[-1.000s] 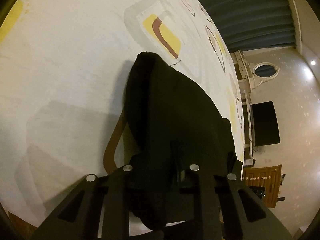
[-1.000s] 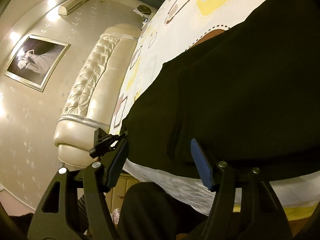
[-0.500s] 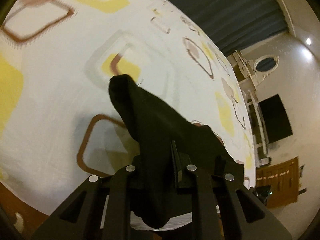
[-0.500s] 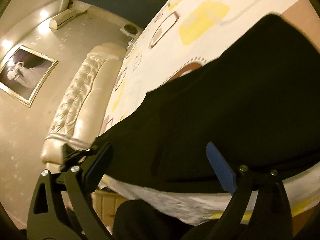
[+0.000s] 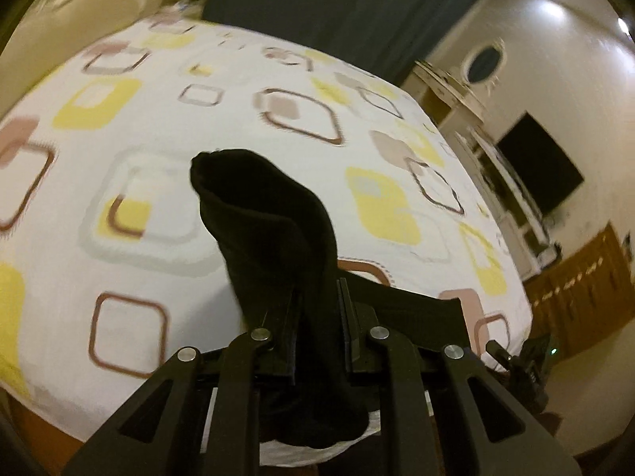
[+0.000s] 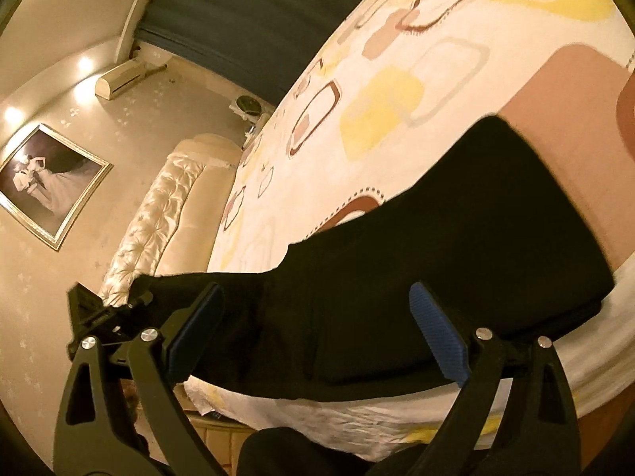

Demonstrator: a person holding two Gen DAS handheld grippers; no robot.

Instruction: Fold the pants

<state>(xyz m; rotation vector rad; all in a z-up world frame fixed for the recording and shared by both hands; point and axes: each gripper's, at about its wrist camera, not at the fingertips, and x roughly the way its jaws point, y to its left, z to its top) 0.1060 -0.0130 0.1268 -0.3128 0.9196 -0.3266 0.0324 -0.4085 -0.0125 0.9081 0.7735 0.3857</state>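
The black pants [image 6: 456,261] lie near the front edge of a bed with a white sheet patterned in yellow and brown squares [image 6: 397,91]. My left gripper [image 5: 315,305] is shut on one end of the pants [image 5: 274,230] and holds it lifted above the sheet [image 5: 119,158], the cloth sticking up past the fingers. My right gripper [image 6: 317,349] is open, its blue pads [image 6: 440,341] spread wide just above the flat part of the pants. The left gripper's tip [image 6: 103,313] shows at the left of the right wrist view.
A padded cream headboard [image 6: 158,226] stands at the bed's left end. A framed picture [image 6: 47,182] hangs on the wall. Dark curtains [image 5: 337,12], a white dresser [image 5: 456,91], a black TV [image 5: 539,170] and a wooden cabinet [image 5: 583,289] stand beyond the bed.
My left gripper has lifted and tilted up with the pants end, so more of the bed and room shows. My right gripper has opened wider and drawn back from the pants.
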